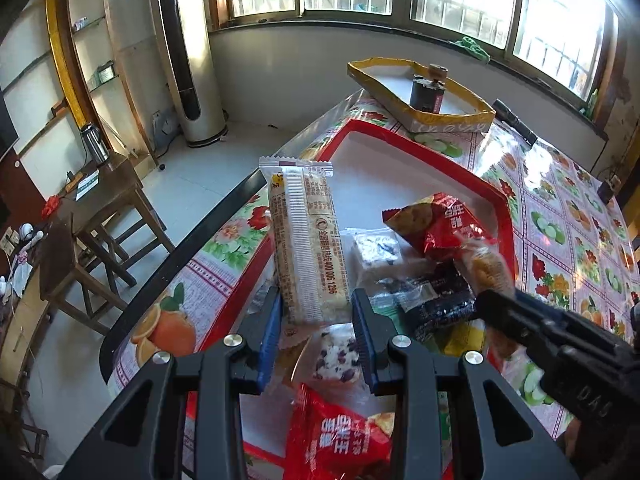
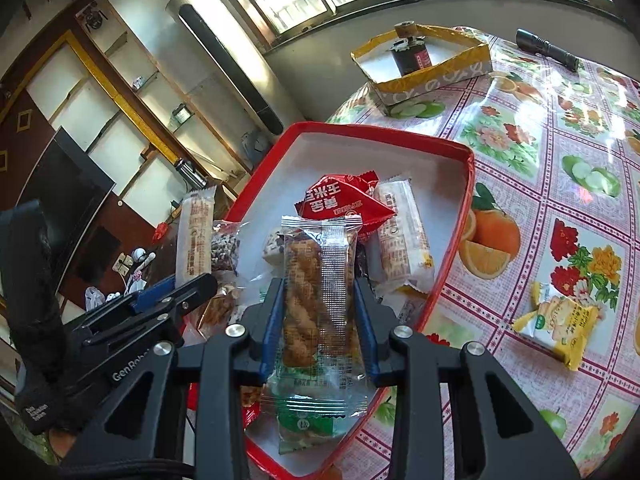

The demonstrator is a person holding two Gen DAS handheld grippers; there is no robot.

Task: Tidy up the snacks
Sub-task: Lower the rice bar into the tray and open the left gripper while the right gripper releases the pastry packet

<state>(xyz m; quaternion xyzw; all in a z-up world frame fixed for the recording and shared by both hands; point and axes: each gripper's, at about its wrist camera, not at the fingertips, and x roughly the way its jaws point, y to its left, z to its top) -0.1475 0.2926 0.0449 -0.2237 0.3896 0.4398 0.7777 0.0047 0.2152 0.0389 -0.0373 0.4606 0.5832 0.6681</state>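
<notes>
Here, left tongs (image 1: 316, 320) tight around "400 006 1296" bar (image 1: 306, 240), right tongs (image 2: 320, 320) around clear-wrapped twist (image 2: 318, 288).

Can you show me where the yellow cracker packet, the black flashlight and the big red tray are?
yellow cracker packet (image 2: 556, 326): right wrist view, middle of its front.
black flashlight (image 2: 546, 48): right wrist view, middle of its barrel.
red tray (image 2: 466, 196): right wrist view, its right rim.

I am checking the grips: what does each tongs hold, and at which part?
The left tongs clamp a pale snack bar near its lower end. The right tongs clamp a clear-wrapped twisted pastry across its middle.
</notes>
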